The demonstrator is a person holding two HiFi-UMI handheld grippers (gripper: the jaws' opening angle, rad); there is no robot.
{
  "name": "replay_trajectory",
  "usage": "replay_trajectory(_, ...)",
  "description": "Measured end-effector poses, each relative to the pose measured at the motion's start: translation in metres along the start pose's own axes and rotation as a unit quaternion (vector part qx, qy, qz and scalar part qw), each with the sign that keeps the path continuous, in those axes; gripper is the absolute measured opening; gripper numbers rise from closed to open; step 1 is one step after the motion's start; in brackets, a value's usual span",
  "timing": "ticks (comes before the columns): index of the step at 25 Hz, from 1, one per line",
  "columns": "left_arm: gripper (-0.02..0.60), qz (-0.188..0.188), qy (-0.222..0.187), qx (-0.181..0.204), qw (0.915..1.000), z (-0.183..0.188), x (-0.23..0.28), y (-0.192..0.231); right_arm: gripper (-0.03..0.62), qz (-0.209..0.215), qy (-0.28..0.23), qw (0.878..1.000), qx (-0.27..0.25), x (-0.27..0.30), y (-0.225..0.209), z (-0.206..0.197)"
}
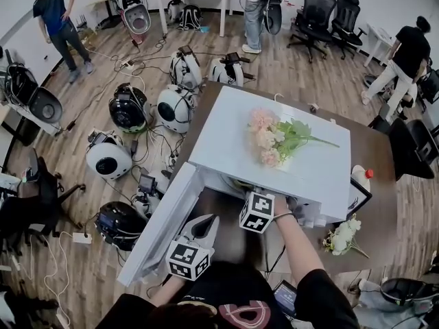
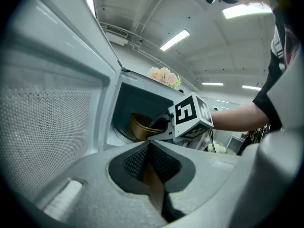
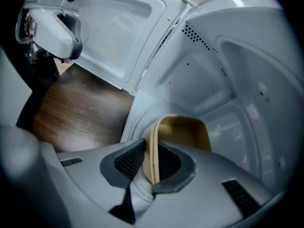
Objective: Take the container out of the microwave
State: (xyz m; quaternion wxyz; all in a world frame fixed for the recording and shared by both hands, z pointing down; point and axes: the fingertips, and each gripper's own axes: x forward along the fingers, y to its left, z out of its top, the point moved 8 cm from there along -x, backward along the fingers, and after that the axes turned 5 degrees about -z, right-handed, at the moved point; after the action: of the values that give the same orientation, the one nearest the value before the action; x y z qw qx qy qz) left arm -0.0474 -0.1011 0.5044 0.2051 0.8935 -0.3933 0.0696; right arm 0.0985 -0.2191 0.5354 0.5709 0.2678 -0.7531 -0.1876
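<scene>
A white microwave (image 1: 226, 132) stands on a brown table (image 1: 376, 157) with its door (image 1: 161, 225) swung open to the left. Inside sits a tan container (image 3: 185, 129), also seen through the opening in the left gripper view (image 2: 138, 126). My right gripper (image 3: 151, 159) reaches into the cavity, and its jaws are shut on the container's near rim. My left gripper (image 2: 149, 152) hangs outside by the open door (image 2: 52, 122), shut with nothing in it. In the head view the right jaws are hidden inside the microwave.
Pink artificial flowers (image 1: 273, 140) lie on top of the microwave. A bottle with a red cap (image 1: 361, 178) and a small white bouquet (image 1: 343, 235) sit to its right. Several round white and black devices and cables litter the floor at left (image 1: 130, 136). People stand farther back.
</scene>
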Motion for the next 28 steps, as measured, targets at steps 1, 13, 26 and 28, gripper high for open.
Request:
replay_trajectory(1,0.009,0.0,-0.001,0.0,1.0,0.0,0.0,0.0,0.069,0.002,0.0,1.0,-0.001,0.0,0.0,0.0)
replay_trajectory(13,0.009,-0.008,-0.005,0.001,1.0,-0.001,-0.004,-0.004,0.054,0.019,0.0,1.0,-0.016,-0.007,0.005,0.001)
replay_trajectory(26,0.009,-0.017,-0.01,0.002,0.9998,-0.001,-0.007,-0.005,0.031,0.026,0.005,1.0,-0.016,-0.022,0.011,0.006)
replay_trajectory(28,0.009,-0.019,-0.01,0.002,0.9998,0.0,-0.006,-0.006,0.031,0.029,0.004,0.999,-0.016,-0.026,0.011,0.008)
